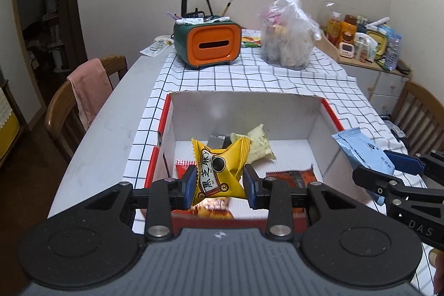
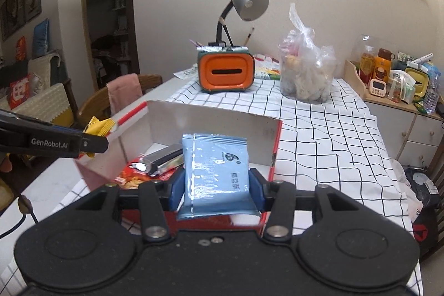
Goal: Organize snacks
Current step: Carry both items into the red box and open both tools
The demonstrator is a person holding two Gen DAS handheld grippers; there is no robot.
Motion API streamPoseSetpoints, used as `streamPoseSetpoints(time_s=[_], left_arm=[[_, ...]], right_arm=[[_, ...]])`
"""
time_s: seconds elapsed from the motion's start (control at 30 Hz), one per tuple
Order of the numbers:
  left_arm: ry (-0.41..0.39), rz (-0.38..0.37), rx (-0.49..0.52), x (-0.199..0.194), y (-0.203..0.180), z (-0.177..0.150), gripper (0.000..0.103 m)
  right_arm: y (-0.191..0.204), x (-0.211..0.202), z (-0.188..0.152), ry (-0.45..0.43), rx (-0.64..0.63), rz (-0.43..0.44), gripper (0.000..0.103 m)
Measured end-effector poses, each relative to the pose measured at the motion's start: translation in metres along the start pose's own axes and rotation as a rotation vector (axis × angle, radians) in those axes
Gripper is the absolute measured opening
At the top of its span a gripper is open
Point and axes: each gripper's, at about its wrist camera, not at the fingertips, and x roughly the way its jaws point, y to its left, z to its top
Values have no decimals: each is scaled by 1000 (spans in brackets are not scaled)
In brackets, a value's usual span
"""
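Holding a yellow crinkled snack packet [image 1: 219, 171] pinched in my left hand-held gripper [image 1: 219, 183] and a pale-blue foil sachet [image 2: 216, 168] clamped upright in my right hand-held gripper [image 2: 217, 192], I judge both hang just above the open white-and-red cardboard box [image 1: 241, 107] at lower centre, left nearer.

The yellow crimped snack packet [image 1: 219, 171] hides part of the black foil packet [image 1: 219, 141] in the white cardboard box [image 1: 241, 107]. Contents of the knotted clear plastic bag [image 1: 287, 38] are too blurred to identify. The right gripper [image 1: 388, 174] is cut off by the left view's edge.
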Motion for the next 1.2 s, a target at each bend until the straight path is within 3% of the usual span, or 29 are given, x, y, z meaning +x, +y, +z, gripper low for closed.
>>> streamPoseSetpoints(time_s=[0.67,1.03,1.2], left_arm=[[149,96,62,88,-13,-2,35],[187,103,60,101,-12,-9,39],[171,89,55,95,-9,-11,49]], right_arm=[[9,106,-4,174,-47,-84,48],[17,110,-7,183,-101,-103,48],[16,107,-6,185,-85,-92,50]])
